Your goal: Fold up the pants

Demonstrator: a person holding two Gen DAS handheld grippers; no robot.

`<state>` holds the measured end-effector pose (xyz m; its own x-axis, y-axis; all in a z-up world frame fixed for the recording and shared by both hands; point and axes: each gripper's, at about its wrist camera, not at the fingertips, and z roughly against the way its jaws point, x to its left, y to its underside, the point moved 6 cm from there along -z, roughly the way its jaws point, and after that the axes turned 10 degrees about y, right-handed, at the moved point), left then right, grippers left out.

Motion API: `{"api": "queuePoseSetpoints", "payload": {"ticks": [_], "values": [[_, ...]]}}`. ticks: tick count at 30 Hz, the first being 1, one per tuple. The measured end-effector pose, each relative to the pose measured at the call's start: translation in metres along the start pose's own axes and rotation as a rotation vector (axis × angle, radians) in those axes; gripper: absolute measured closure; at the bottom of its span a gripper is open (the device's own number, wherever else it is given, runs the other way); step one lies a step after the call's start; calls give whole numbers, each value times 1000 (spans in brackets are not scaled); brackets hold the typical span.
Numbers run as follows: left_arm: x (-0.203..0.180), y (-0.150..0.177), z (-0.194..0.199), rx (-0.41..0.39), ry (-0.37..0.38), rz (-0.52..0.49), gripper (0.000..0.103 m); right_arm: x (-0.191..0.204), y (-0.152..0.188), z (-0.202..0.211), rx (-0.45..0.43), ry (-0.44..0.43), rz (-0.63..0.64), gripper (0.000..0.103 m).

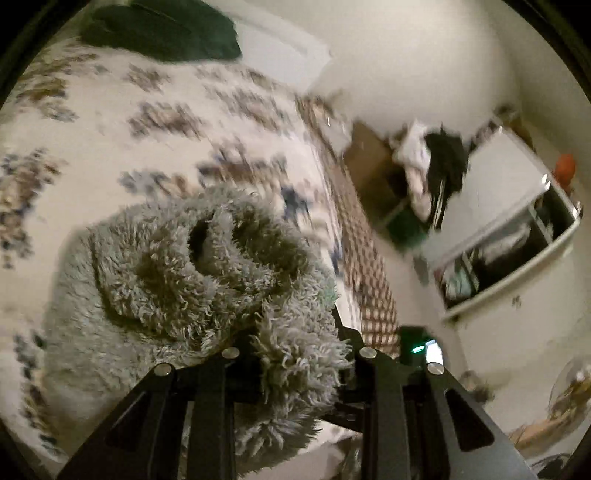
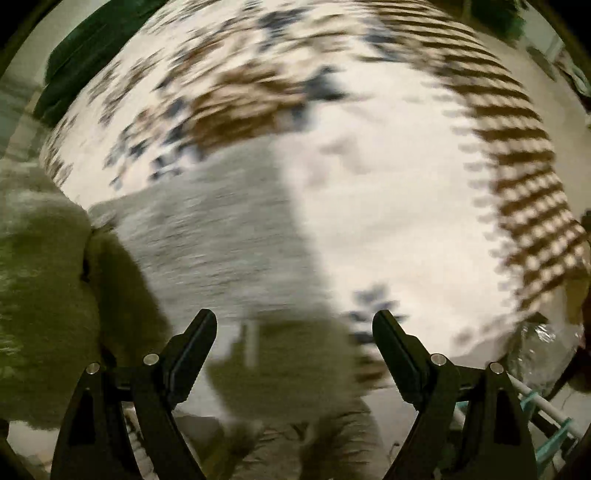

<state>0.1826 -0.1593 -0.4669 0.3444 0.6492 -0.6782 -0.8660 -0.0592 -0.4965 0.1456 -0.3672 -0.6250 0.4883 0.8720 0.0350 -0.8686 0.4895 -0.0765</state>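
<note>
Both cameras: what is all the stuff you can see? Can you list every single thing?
fluffy pants: one, grey-green and shaggy, bunched on the bed, one end clamped in the left gripper
bedspread: one, white with blue and brown flowers and a brown checked border, under the pants
dark green cloth: one, at the far end of the bed
clothes pile: one heap, white and black, by the wall
orange object: one, too blurred to name, at the right edge
left gripper: black, shut on the pants
right gripper: black, open, holding nothing, above the pants
</note>
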Motion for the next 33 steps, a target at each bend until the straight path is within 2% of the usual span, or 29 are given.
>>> {"api": "queuePoseSetpoints", "payload": {"ticks": [2,4,7,8,9,11,13,15,20,23,25,26,29,31,33], "values": [[-4,16,-39,91,-14,15,78,-39,-3,-1,8,14,-45,15],[-4,32,-70,202,-54,60,73,-70,-2,-5,20,20,-78,15],[-20,49,-84,290,-31,85,47,-93,-3,-12,27,8,-104,15],[-32,53,-81,313,-13,70,28,-96,-3,-11,28,0,-106,15],[-41,53,-77,325,-10,49,15,-99,-2,-10,30,-16,-108,15],[-54,53,-60,327,1,22,15,-102,-3,-7,38,-67,-108,15],[-52,41,-36,296,-7,24,15,-90,-5,-3,44,-134,-104,15],[-30,22,-16,261,-83,24,15,-74,-8,2,52,-215,-89,15],[64,-20,35,178,-373,65,15,-7,-21,15,59,-425,-25,15],[114,-34,48,155,-492,103,15,28,-30,26,44,-488,13,15],[134,-37,50,148,-541,104,15,51,-36,34,42,-521,33,15],[140,-38,46,153,-553,99,15,59,-40,39,33,-522,39,15],[154,-33,33,178,-577,94,15,66,-48,53,-19,-455,15,20],[159,-28,24,194,-574,98,15,72,-47,70,-50,-492,27,25],[160,-24,16,211,-569,102,15,80,-42,75,-27,-531,55,31]]}}
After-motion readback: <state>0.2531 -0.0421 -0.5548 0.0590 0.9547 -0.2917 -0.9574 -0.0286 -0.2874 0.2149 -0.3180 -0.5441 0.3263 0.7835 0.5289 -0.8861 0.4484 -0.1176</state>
